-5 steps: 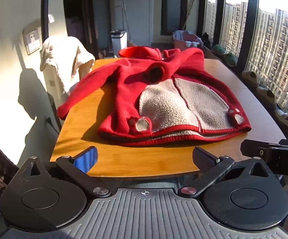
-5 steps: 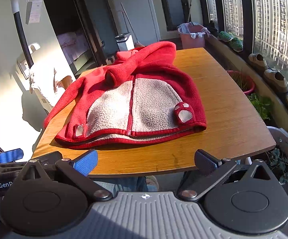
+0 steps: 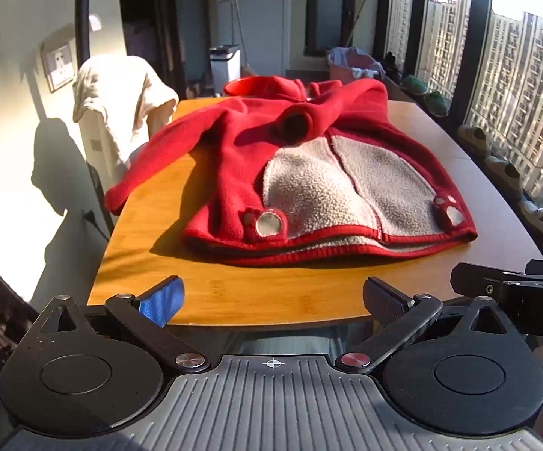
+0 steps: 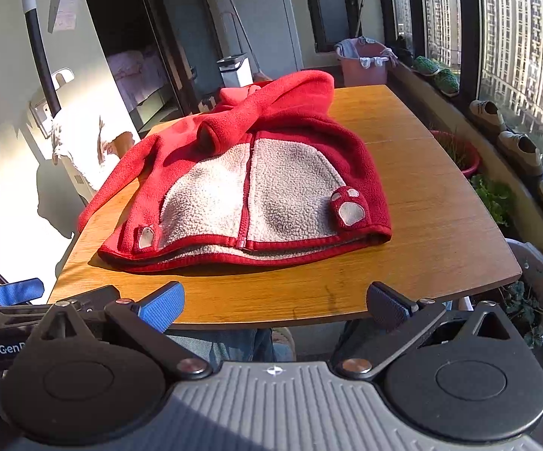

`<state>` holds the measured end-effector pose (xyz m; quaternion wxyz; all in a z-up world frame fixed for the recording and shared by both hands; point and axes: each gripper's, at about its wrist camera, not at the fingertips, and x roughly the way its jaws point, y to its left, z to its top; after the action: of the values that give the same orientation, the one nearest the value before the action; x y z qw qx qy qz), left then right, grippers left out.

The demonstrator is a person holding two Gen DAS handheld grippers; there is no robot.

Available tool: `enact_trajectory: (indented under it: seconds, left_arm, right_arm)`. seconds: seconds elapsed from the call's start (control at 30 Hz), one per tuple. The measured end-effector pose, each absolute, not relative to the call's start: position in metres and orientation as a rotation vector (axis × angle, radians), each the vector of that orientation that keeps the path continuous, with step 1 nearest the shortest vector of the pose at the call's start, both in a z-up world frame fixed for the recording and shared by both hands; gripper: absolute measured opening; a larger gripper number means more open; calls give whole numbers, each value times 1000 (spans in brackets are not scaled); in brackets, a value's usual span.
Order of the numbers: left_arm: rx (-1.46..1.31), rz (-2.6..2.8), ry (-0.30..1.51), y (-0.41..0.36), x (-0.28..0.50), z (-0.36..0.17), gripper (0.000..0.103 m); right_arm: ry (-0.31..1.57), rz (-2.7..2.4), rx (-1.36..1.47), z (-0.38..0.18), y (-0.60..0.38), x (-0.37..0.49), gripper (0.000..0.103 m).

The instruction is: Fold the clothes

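A red fleece jacket with a grey pile front lies flat on the wooden table, hem toward me; it also shows in the right wrist view. One sleeve stretches out to the left, the other is folded across the chest. My left gripper is open and empty, just short of the table's near edge. My right gripper is open and empty at the same edge, beside the left one. Each gripper shows at the edge of the other's view.
A chair draped with a cream cloth stands left of the table. A pink laundry basket is behind it. Shoes and potted plants line the window ledge at right. The table has bare wood right of the jacket.
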<state>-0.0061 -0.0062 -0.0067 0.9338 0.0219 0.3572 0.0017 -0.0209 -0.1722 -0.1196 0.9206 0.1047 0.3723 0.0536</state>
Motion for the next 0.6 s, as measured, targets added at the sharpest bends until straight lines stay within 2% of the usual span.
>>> enact_trajectory:
  seconds: [0.1,0.6]
  left_arm:
    - [-10,-1,789,5,6,-13,103]
    - [2,35,772,11,2,-12,103]
  right_arm:
    - [764,112,225,-120,-175,-21,103]
    - [789,64,121,-127,-162,-14,103]
